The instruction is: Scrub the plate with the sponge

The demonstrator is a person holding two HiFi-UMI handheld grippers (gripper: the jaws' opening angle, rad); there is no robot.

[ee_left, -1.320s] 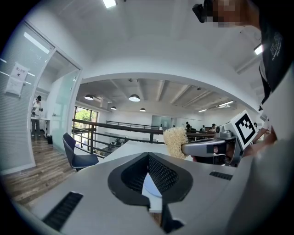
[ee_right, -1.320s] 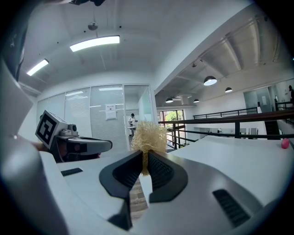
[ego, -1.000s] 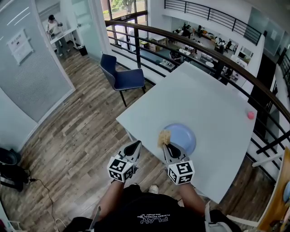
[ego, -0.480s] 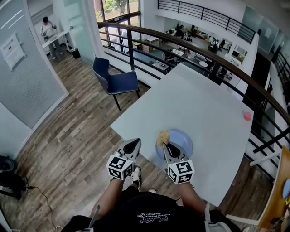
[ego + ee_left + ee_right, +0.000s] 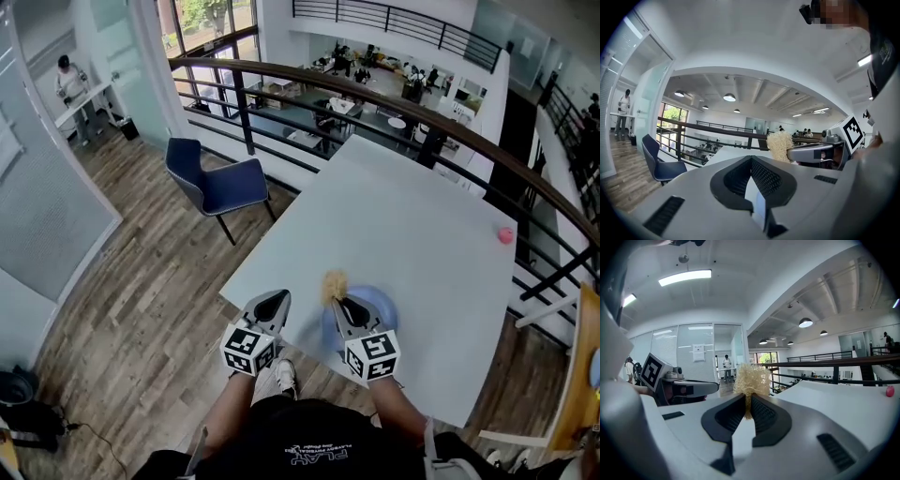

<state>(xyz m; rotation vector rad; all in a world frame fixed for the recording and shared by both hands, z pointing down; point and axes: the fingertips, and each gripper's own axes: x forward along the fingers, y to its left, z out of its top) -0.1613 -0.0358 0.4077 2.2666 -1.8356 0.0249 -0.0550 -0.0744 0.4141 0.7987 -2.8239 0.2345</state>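
A pale blue plate (image 5: 379, 308) lies near the front edge of the white table (image 5: 412, 225). My right gripper (image 5: 336, 302) is shut on a tan, fibrous sponge (image 5: 334, 285), held above the plate's left rim. The sponge (image 5: 751, 379) sticks up out of the closed jaws in the right gripper view, and the left gripper view shows the sponge (image 5: 780, 146) on its right side. My left gripper (image 5: 274, 304) is shut with nothing in it, held level over the table's front left edge, beside the right one. Both grippers point away from me at about the same height.
A small pink ball (image 5: 506, 234) rests near the table's far right edge. A blue chair (image 5: 217, 185) stands on the wood floor to the left. A dark railing (image 5: 375, 94) curves behind the table, and a wooden piece (image 5: 574, 375) is at the right.
The head view has shifted, so the table and plate now sit a little lower and more to the left. Both grippers keep their pose, the sponge still clamped in the right one.
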